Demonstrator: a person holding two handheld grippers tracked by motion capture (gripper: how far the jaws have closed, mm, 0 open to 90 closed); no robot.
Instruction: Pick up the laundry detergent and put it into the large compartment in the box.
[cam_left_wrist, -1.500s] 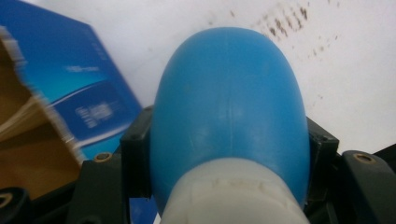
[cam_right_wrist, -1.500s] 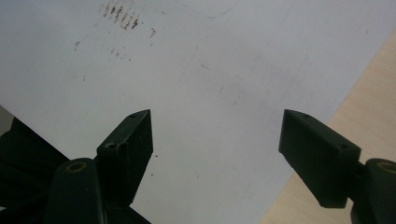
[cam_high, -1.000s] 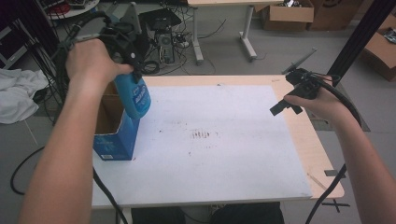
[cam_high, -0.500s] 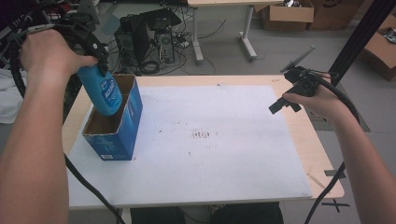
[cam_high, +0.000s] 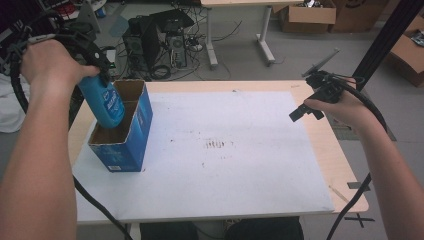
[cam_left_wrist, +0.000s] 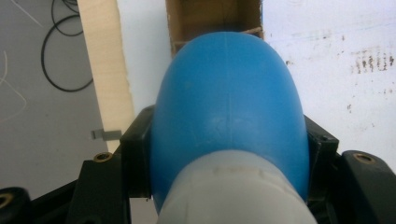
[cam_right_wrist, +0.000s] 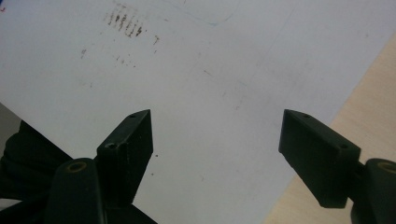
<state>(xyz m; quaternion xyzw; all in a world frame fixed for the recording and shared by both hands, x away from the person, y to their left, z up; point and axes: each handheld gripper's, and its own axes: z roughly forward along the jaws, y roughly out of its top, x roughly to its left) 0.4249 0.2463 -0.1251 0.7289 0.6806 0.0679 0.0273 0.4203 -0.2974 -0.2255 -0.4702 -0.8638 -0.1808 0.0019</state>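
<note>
Two black grippers, left gripper (cam_high: 97, 62), right gripper (cam_high: 300, 113), blocky ridged black jaws, brass-coloured screws, thick black trailing cables, forearms bare, no sleeves

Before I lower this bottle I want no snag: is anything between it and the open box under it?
Nothing visible blocks it. The blue bottle, clamped in the left claw, hangs tilted over the near compartment of the blue cardboard box, whose inside looks bare. The cardboard divider sits close behind the bottle, so it could catch there.
</note>
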